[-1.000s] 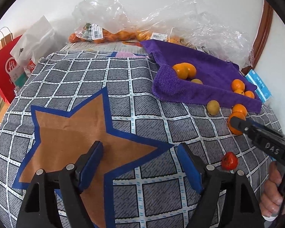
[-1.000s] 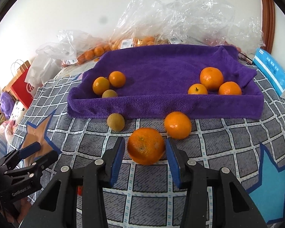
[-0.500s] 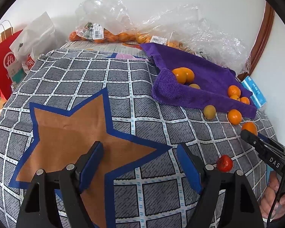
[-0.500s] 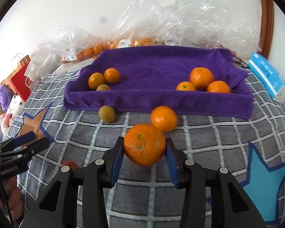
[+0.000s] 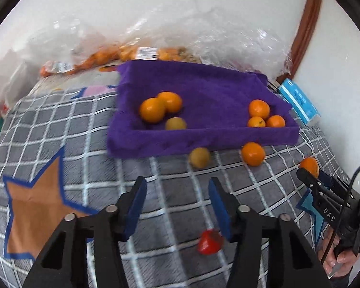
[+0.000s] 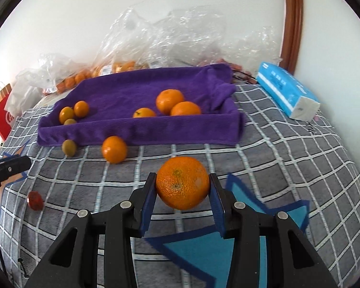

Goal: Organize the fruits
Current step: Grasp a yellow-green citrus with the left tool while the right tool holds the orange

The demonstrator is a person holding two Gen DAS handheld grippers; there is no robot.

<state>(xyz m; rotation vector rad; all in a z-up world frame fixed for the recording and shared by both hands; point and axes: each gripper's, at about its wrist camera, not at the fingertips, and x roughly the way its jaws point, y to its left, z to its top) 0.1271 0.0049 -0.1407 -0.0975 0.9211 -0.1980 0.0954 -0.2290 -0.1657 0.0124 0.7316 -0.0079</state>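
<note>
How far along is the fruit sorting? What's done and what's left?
Done: six fruits sit in the purple towel tray, in two groups of three. In hand: the right gripper holds a large orange. Left on the blanket: a small orange, a greenish fruit, a red fruit. The left gripper is closing on nothing.

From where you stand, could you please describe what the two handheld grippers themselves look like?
Both are black plastic tools. The left gripper and right gripper each have two angular fingers with silver rivets and blue pads on the inner faces. Seen from the left camera, the right gripper's side bears white letters "DAS", and a thin black cable runs along it.
</note>
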